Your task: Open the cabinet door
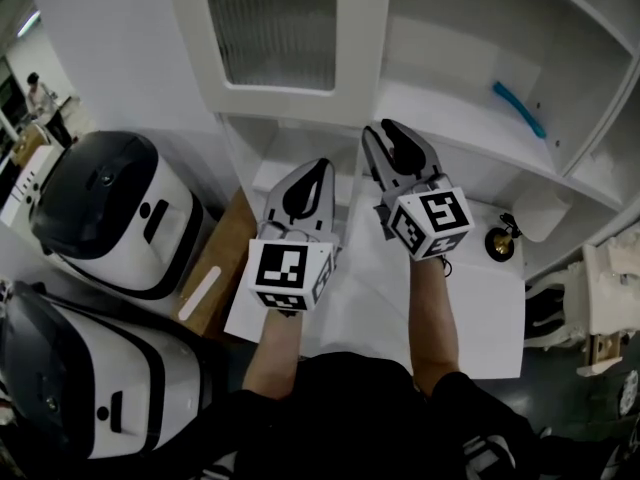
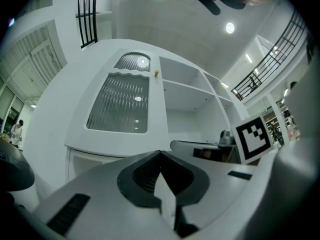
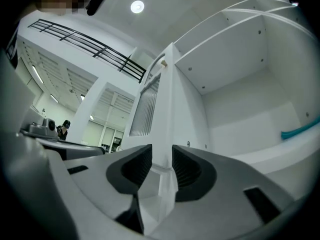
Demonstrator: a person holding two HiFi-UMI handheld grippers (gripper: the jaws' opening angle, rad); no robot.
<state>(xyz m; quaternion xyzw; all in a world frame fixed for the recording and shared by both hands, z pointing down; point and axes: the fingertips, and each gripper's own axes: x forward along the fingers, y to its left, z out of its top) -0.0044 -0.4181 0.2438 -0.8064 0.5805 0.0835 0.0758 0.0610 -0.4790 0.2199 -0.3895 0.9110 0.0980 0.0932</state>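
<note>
The white cabinet door [image 1: 285, 43] with its ribbed glass pane stands swung open to the left, baring the empty shelves [image 1: 450, 118]. My right gripper [image 1: 385, 128] is just below and right of the door's lower corner. In the right gripper view its jaws [image 3: 161, 151] stand open, and the door's edge [image 3: 162, 99] lines up with the gap but lies beyond the pads, untouched. My left gripper [image 1: 318, 163] hangs lower, in front of the lower compartment. Its jaws [image 2: 160, 156] are shut on nothing, facing the door's pane [image 2: 120, 101] and its small knob [image 2: 156, 74].
Two white-and-black appliances [image 1: 110, 213] [image 1: 80, 378] stand at the left beside a wooden board [image 1: 215, 268]. A blue tool [image 1: 520, 108] lies on the right shelf. A small brass object [image 1: 500, 240] sits on the white counter [image 1: 470, 318].
</note>
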